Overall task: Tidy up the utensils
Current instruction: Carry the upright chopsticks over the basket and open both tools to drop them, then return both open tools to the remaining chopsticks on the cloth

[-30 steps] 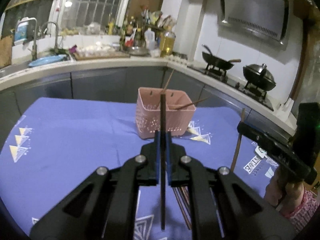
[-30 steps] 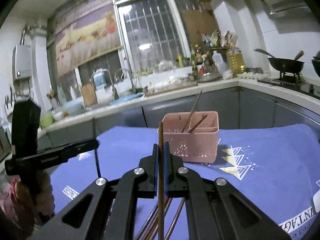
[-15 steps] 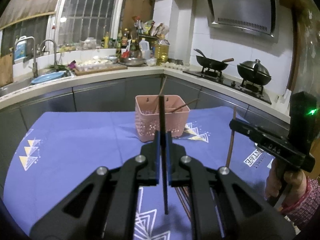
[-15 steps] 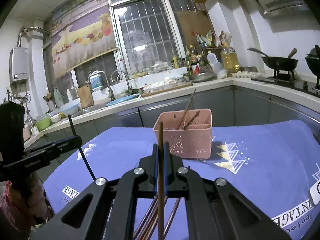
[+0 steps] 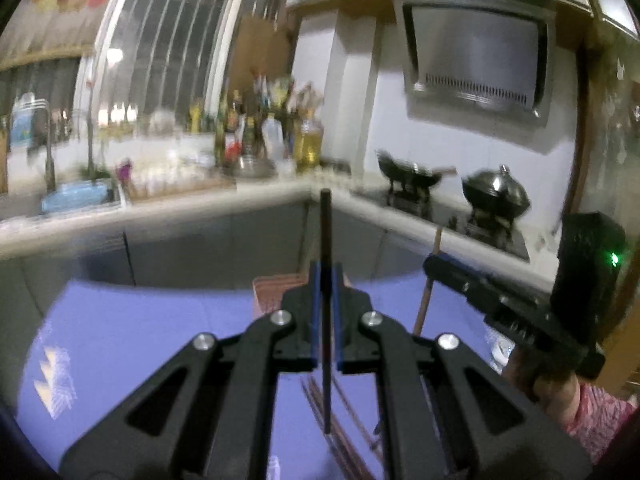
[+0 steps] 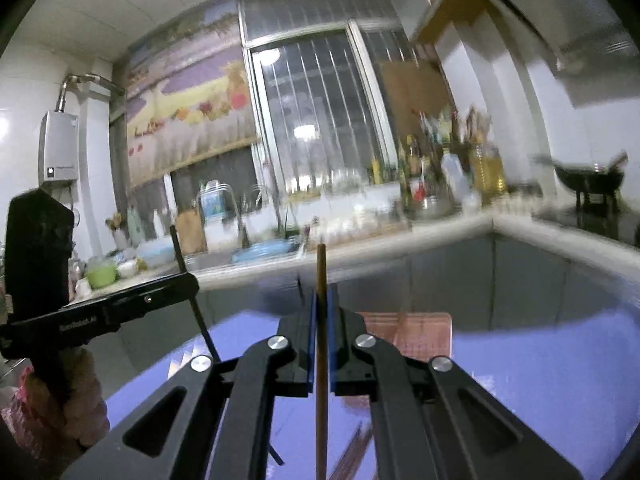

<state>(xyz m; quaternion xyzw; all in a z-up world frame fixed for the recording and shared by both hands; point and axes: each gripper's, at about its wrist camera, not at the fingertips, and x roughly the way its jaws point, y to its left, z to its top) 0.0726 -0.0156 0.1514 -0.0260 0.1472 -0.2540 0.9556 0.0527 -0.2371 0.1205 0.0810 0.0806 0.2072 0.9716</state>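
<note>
A: What has the left gripper [image 5: 326,320] got?

B: Its two blue-lined jaws are pressed in on a dark chopstick [image 5: 325,240], which stands upright between them, one end rising above the jaws and the other hanging below, over the purple tablecloth [image 5: 160,320].

A: And the right gripper [image 6: 320,340]?

B: Same story. It is clamped on a brown chopstick [image 6: 320,276], held upright, poking up past the fingertips and running down below them.

A: Where is the pink basket [image 6: 416,332]?

B: On the tablecloth, straight beyond both grippers. From the left wrist view only its rim shows, just behind the jaws; from the right wrist view it sits just to the right of the jaws and behind them. The frames are blurred, so I cannot tell what is inside it.

A: Anything else near the basket?

B: On the near side of it, below the grippers, a loose bundle of chopsticks [image 5: 352,436] lies on the cloth. Behind the basket runs the kitchen counter [image 6: 400,236], with a wok [image 5: 408,172] on the stove to the right.

A: Are the two grippers touching?

B: No, they are apart, side by side on the near side of the basket, each with its stick.
</note>
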